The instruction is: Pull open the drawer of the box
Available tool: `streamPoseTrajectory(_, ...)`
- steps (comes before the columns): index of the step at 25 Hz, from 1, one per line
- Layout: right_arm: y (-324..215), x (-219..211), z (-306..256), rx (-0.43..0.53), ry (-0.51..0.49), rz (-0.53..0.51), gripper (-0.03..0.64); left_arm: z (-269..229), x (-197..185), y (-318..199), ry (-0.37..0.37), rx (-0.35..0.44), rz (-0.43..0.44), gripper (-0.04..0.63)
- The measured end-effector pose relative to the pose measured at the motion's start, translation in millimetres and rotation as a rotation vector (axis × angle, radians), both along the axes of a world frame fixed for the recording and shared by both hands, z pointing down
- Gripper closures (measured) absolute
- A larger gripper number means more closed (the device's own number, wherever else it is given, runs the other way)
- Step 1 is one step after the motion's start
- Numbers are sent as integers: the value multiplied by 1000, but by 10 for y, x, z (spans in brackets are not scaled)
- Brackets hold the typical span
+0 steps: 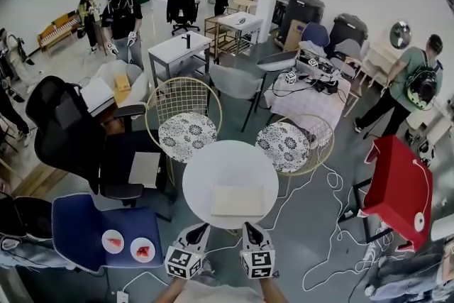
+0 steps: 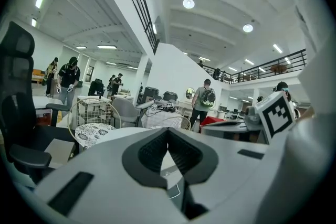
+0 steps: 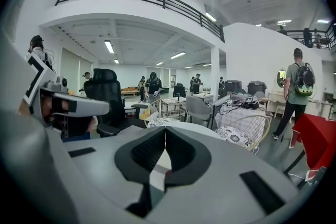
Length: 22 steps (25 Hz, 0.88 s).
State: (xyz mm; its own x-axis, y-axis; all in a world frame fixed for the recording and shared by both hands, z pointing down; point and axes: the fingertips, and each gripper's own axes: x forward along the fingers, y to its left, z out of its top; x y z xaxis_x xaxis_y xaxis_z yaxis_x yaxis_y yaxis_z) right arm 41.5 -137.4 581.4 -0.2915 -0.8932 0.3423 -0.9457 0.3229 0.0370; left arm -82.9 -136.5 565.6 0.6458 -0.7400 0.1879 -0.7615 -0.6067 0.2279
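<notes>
A flat beige box (image 1: 237,200) lies on the round white table (image 1: 206,170), on its near half. No drawer stands out from it in the head view. My left gripper (image 1: 200,228) and right gripper (image 1: 250,227) hang side by side just short of the table's near edge, below the box and apart from it. In the left gripper view the left gripper (image 2: 168,131) has its dark pads (image 2: 151,150) meeting at the tips with nothing between them. The right gripper (image 3: 165,130) is shut the same way on nothing. Neither gripper view shows the box clearly.
Two wire chairs with patterned cushions (image 1: 186,135) (image 1: 287,145) stand behind the table. A black office chair (image 1: 71,138) and a blue chair (image 1: 89,223) carrying two plates are at the left. A red stand (image 1: 397,184) and floor cables (image 1: 323,238) are at the right. People stand farther off.
</notes>
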Motion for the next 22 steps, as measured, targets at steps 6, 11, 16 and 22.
streamPoseTrajectory(6,-219,-2,4,-2,-21,48,601,84,-98,-226,-18,-23,23,583)
streamPoseTrajectory(11,-230,79,98,-28,-30,57,601,135,-47,-281,-30,-40,28,583)
streamPoseTrajectory(16,-307,146,168,-39,-38,25,601,240,67,-308,-43,-52,9,583)
streamPoseTrajectory(22,-314,162,231,-59,-32,-49,601,362,145,-225,-60,-79,-58,583)
